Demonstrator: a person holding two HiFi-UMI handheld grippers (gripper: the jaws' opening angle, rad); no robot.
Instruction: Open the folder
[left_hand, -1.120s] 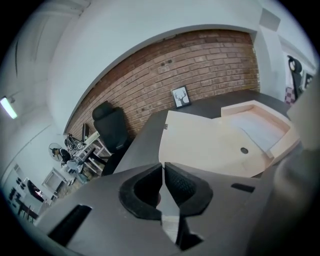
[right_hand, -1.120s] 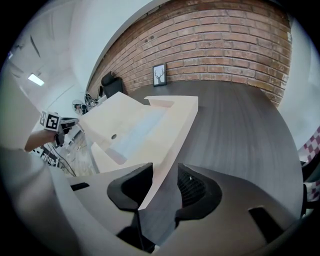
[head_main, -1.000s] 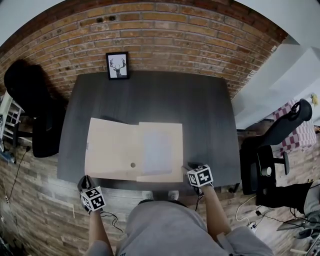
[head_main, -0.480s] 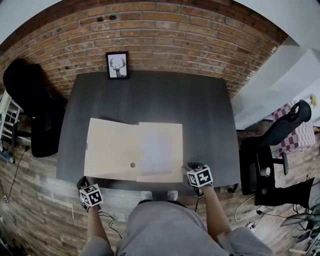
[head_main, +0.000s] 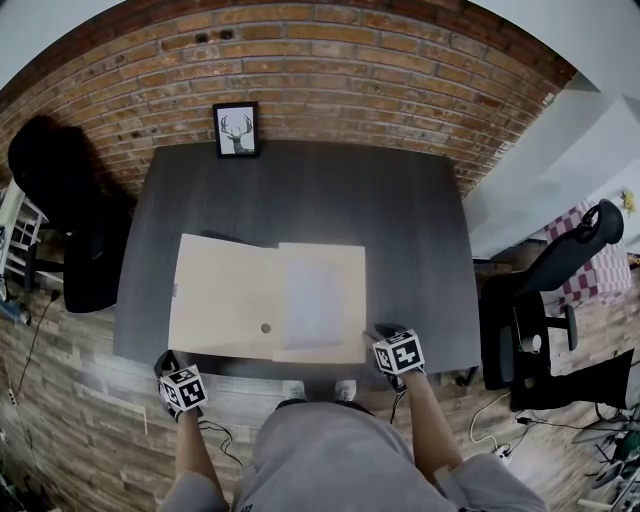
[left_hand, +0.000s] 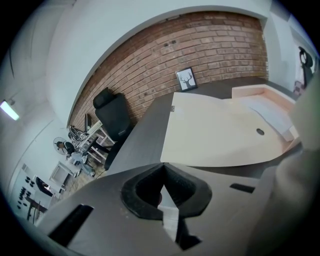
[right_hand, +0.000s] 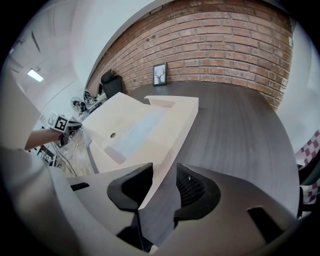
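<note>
A brick wall (head_main: 330, 70) runs behind the worktop (head_main: 410, 230), which is dark and wide. A black chair (head_main: 60, 200) stands off the worktop's left side, and a second chair (head_main: 560, 270) off its right side, further out.

The folder (head_main: 225, 300) lies open and flat on the worktop's near half, left of middle, with its front edge close to the worktop's near edge. Its right leaf carries a pale sheet (head_main: 313, 300). A framed deer picture (head_main: 236, 130) stands at the worktop's far edge, against the wall.

The right gripper (right_hand: 164, 175) sits at the worktop's near edge, right of middle. Its jaws stand a narrow way apart, and the folder's near right corner pokes into the gap without being pinched. The left gripper (left_hand: 163, 167) hangs just off the worktop's near left corner, over the floor, its jaws closed tip to tip with nothing between them. A small round hole (head_main: 265, 328) shows in the folder's left leaf, toward the worktop's near edge
</note>
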